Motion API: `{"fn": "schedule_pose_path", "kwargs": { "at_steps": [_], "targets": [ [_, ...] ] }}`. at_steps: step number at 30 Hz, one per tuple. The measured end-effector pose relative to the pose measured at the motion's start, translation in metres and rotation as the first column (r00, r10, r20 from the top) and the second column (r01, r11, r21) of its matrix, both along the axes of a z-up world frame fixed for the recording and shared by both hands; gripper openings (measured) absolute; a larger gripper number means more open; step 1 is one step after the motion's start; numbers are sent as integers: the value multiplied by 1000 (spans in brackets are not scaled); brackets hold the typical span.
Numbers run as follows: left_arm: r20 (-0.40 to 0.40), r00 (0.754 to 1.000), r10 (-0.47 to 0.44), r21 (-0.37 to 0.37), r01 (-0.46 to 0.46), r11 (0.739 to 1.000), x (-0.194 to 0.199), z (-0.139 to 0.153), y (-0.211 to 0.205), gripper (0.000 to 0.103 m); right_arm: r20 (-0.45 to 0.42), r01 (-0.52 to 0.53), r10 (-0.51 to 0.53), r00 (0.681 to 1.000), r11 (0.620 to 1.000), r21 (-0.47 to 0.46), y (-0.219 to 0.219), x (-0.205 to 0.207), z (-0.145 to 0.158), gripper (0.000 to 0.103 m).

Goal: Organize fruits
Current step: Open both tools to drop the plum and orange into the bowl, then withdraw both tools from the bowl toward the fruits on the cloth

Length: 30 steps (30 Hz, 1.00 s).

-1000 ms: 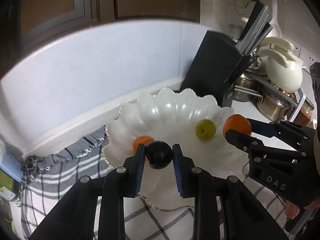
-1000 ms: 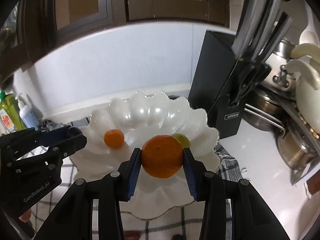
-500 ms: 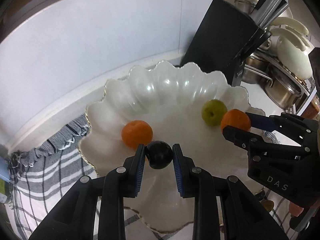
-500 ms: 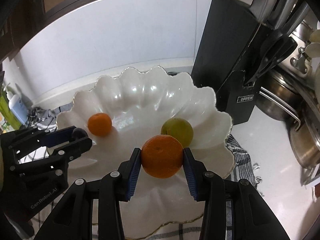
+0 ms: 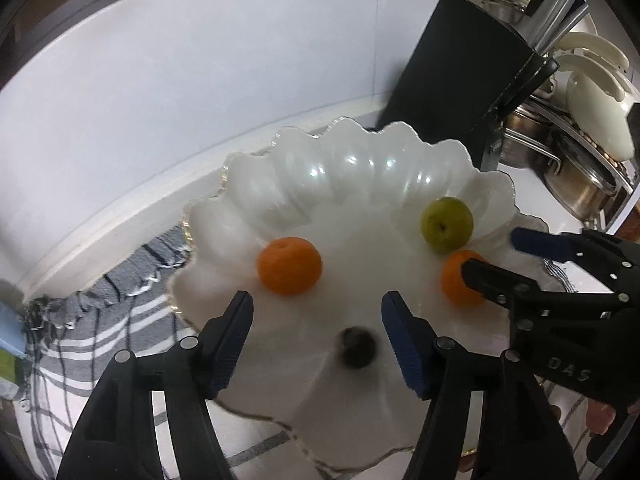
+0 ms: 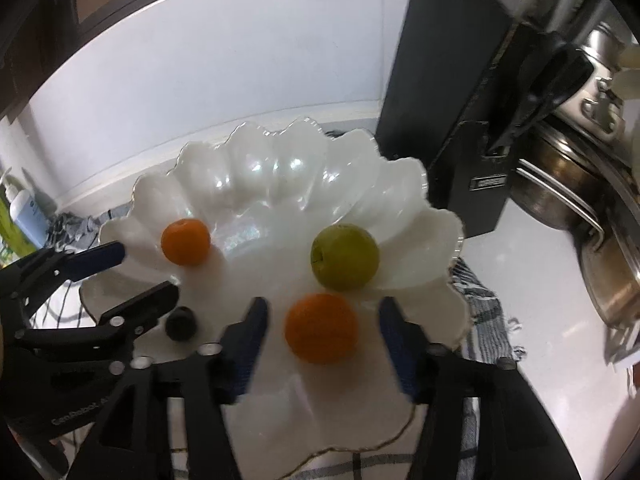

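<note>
A white scalloped bowl (image 5: pixel 344 176) (image 6: pixel 280 168) sits on a checked cloth. In it lie a small orange (image 5: pixel 289 265) (image 6: pixel 185 241), a green fruit (image 5: pixel 446 223) (image 6: pixel 345 256), a larger orange (image 5: pixel 460 280) (image 6: pixel 321 328) and a dark plum (image 5: pixel 357 347) (image 6: pixel 181 323). My left gripper (image 5: pixel 317 320) is open over the bowl, with the plum lying loose between its fingers. My right gripper (image 6: pixel 320 328) is open, with the larger orange resting in the bowl between its fingers. Each gripper shows in the other's view: the right (image 5: pixel 500 260), the left (image 6: pixel 136 272).
A black knife block (image 5: pixel 464 80) (image 6: pixel 452 92) stands right behind the bowl. Steel pots (image 5: pixel 576 184) (image 6: pixel 568 184) and a cream kettle (image 5: pixel 596 112) crowd the right. A checked cloth (image 5: pixel 100 320) lies under the bowl. A white wall runs behind. Bottles (image 6: pixel 24 212) stand at far left.
Both grippers have opened and dropped lower over the bowl. The plum has left the left gripper and the larger orange has left the right gripper; both now lie in the bowl.
</note>
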<state>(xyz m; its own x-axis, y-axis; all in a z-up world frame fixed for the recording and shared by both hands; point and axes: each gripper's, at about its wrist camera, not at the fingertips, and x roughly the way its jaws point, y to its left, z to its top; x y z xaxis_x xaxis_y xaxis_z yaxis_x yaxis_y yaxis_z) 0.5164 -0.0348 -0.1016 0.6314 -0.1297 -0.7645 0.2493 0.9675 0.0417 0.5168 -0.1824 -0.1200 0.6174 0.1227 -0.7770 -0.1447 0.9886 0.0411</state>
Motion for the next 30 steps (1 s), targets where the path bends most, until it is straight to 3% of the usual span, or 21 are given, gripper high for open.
{"fn": "schedule_pose_path", "kwargs": {
  "at_steps": [14, 30],
  "targets": [
    [120, 993, 23, -2, -23, 1000, -46, 49, 14, 81, 165, 70, -63, 984, 997, -38, -9, -57, 49, 63],
    [236, 971, -41, -26, 48, 998, -110, 96, 19, 81, 331, 108, -80, 940, 992, -66, -7, -132, 101, 63]
  ]
}}
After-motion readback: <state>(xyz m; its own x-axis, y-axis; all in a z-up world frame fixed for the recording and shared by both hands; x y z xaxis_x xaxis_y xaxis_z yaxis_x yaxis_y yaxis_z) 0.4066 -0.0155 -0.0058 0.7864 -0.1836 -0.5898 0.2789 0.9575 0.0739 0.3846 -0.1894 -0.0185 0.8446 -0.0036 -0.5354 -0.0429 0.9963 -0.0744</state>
